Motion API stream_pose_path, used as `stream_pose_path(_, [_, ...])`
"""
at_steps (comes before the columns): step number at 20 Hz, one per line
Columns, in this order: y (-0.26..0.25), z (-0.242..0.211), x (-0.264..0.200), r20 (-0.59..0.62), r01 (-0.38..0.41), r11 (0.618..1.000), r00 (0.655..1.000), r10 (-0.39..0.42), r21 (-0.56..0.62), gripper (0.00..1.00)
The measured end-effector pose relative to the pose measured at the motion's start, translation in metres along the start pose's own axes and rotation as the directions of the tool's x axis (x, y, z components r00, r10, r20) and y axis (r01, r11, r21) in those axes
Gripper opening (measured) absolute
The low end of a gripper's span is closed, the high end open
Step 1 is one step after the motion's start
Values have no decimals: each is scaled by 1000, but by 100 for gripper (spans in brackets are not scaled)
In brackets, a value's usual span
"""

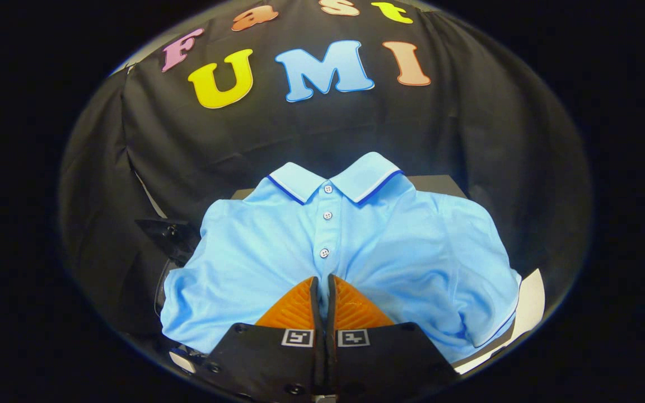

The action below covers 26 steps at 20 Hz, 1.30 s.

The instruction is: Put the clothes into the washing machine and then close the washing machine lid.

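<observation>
A light blue polo shirt (401,246) with a white-and-blue trimmed collar and a row of small buttons is spread just ahead of my fingers, collar pointing away from me. My gripper (322,279) is shut on the shirt, pinching a fold of fabric at the front placket just below the lowest visible button. The cloth puckers toward the pinch from both sides. Most of what lies under the shirt is hidden by it.
A dark flat surface (440,183) shows behind the collar. A white edge (529,305) sticks out past the shirt's right sleeve. A black bracket-like part (166,235) sits by the left sleeve. The black cloth wall rises close behind.
</observation>
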State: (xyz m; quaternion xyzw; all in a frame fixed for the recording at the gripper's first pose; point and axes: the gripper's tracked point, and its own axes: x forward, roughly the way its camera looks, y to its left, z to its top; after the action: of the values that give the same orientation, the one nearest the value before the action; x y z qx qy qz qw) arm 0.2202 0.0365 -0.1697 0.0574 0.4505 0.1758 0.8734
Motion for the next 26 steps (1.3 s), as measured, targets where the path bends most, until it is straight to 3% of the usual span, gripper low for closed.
stream_pose_path(6, [6, 8, -9, 65, 23, 999, 998, -21, -41, 2])
stream_pose_path(11, [7, -1, -4, 30, 37, 997, 999, -35, -70, 3])
stream_pose_path(14, [15, 12, -18, 128, 40, 995, 991, -29, -90, 1])
stream_pose_path(21, [51, 68, -64, 406, 45, 984, 913, 30, -173, 1])
stream_pose_path(26, [79, 96, -87, 491, 13, 982, 867, 84, -190, 1])
